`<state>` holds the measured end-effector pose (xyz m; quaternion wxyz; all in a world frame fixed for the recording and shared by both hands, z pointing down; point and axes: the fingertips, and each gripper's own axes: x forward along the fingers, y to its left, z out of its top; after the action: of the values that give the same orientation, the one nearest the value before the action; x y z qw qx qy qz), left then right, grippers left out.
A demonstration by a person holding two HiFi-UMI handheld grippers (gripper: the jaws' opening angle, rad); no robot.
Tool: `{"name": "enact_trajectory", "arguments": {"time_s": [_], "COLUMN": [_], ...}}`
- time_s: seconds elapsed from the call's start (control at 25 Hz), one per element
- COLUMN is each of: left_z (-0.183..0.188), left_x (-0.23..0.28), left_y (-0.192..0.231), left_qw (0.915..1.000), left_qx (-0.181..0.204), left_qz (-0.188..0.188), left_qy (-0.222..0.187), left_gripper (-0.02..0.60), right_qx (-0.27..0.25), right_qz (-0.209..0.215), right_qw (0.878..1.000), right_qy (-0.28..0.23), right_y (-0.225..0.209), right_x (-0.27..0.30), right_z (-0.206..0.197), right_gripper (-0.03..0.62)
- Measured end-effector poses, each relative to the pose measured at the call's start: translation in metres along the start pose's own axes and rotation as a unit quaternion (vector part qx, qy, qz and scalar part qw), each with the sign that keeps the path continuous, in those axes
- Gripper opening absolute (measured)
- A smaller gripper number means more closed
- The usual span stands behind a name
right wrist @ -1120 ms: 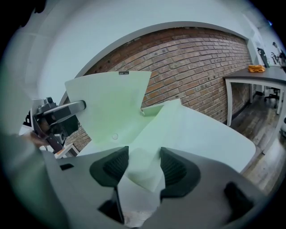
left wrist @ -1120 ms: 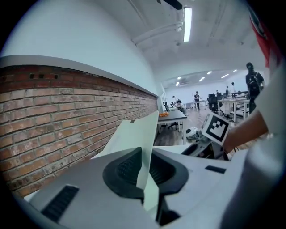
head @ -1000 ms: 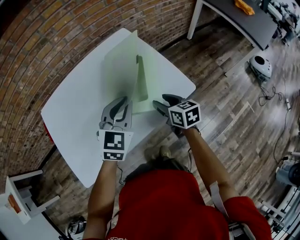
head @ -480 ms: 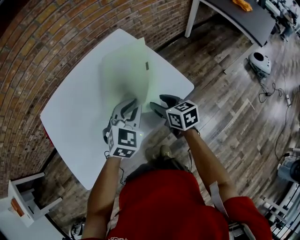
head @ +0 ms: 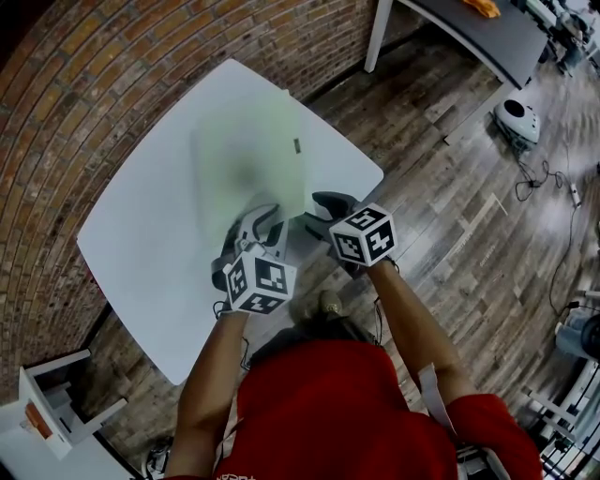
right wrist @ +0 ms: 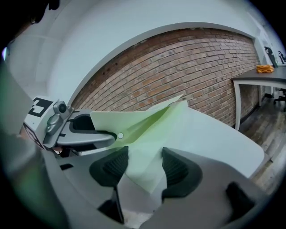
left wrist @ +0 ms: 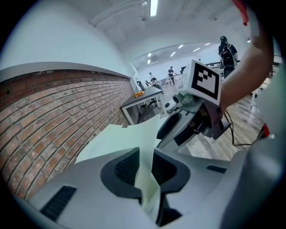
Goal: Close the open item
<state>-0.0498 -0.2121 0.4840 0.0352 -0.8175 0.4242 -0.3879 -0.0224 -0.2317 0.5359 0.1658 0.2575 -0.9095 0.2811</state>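
Observation:
A pale green folder (head: 248,159) lies almost flat on the white table (head: 131,244), its cover lowered over the back sheet. My left gripper (head: 265,223) is at the folder's near edge. In the left gripper view a fold of the green cover (left wrist: 145,179) runs between the jaws of that gripper (left wrist: 145,167); the jaws are opening and the pads stand a little apart. My right gripper (head: 317,208) waits beside it at the near right corner. In the right gripper view its jaws (right wrist: 145,169) are wide apart, with the folder's corner (right wrist: 143,174) lying loose between them.
A brick wall runs behind the table, and wooden floor lies to the right. A dark desk (head: 469,33) with an orange object (head: 485,7) stands at the top right, a white round device (head: 518,117) sits on the floor, and a white stool (head: 47,398) is at the lower left.
The folder's cover has swung down from upright to nearly flat. My left gripper followed it, moving right and nearer to me. The right gripper has hardly moved.

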Motion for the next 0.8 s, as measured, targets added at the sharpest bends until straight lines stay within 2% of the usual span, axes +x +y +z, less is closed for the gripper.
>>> {"name": "enact_trajectory", "arguments": {"time_s": [0.48, 0.68, 0.8], "left_z": [-0.007, -0.014, -0.014], "left_x": [0.015, 0.020, 0.023], "left_y": [-0.011, -0.016, -0.018], "left_qw": [0.9981, 0.9953, 0.9949], "left_qx": [0.036, 0.062, 0.059], "left_qz": [-0.033, -0.042, -0.048], "left_qy": [0.038, 0.062, 0.065], "left_gripper": [0.074, 0.075, 0.077], "right_qx": [-0.054, -0.067, -0.068], "right_qz": [0.085, 0.097, 0.098], "right_qw": [0.993, 0.990, 0.990], "right_qy": [0.055, 0.070, 0.069], "right_y": [0.001, 0.001, 0.000], "right_x": [-0.006, -0.005, -0.006], "right_z": [-0.003, -0.004, -0.004], "right_gripper": [0.227, 0.229, 0.229]}}
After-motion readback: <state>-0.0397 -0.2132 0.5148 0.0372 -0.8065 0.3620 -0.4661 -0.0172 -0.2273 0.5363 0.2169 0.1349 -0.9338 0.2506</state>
